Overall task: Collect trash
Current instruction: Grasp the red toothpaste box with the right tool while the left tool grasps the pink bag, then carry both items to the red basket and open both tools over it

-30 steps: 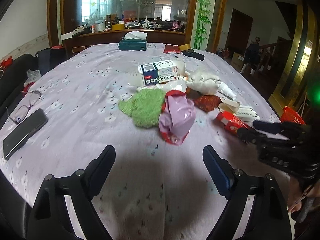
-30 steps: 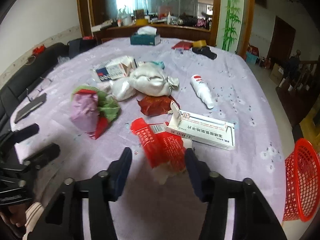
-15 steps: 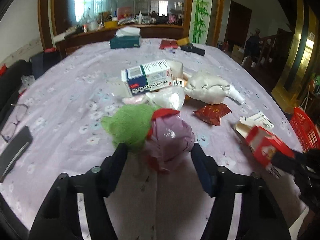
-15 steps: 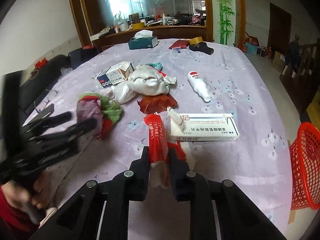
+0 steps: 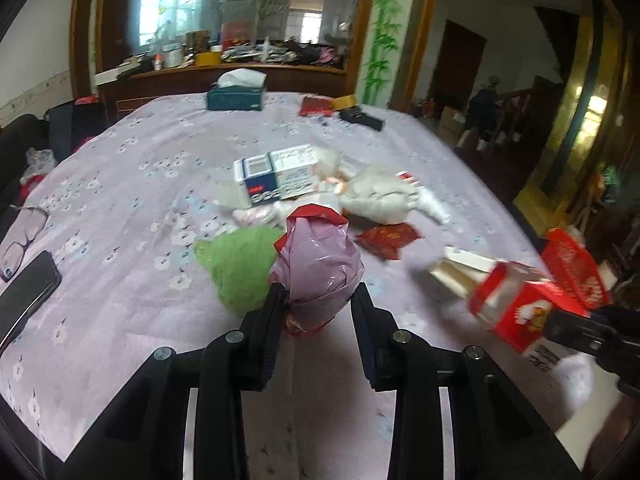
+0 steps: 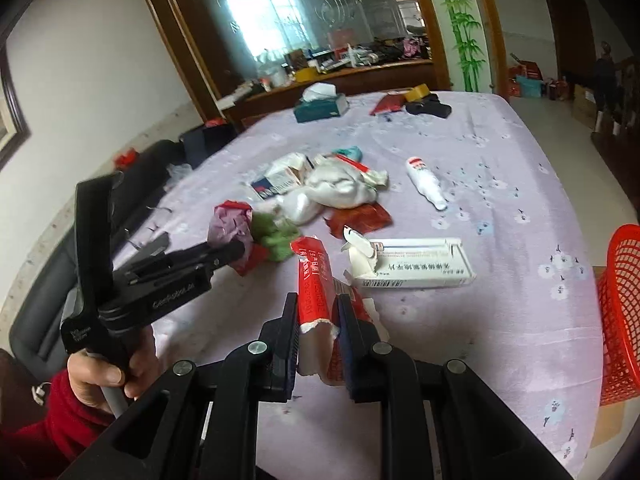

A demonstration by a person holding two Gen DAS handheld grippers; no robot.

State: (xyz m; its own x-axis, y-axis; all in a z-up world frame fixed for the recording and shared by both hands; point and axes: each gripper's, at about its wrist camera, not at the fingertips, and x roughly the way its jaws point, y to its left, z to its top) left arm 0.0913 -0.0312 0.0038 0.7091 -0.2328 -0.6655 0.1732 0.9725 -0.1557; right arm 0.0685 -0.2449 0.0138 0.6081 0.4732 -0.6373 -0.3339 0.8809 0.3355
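Note:
My left gripper [image 5: 318,300] is shut on a crumpled pink and red plastic bag [image 5: 318,270], with a green cloth [image 5: 240,266] beside it on the left. My right gripper [image 6: 318,308] is shut on a flattened red and white carton [image 6: 314,280], held just above the table; the same carton [image 5: 520,304] shows at the right of the left wrist view. A white medicine box [image 6: 408,262], a red wrapper [image 6: 358,218], a white crumpled bag [image 6: 340,186], a white bottle [image 6: 426,182] and a blue and white box [image 5: 276,180] lie on the table.
A red mesh basket [image 6: 622,320] stands beyond the table's right edge. A tissue box [image 5: 236,94], a red pouch and a black case sit at the far end. A phone [image 5: 24,298] and glasses [image 5: 22,234] lie at the left edge.
My left gripper moved forward and closed on the pink bag. My right gripper closed on the red carton and lifted it toward the right.

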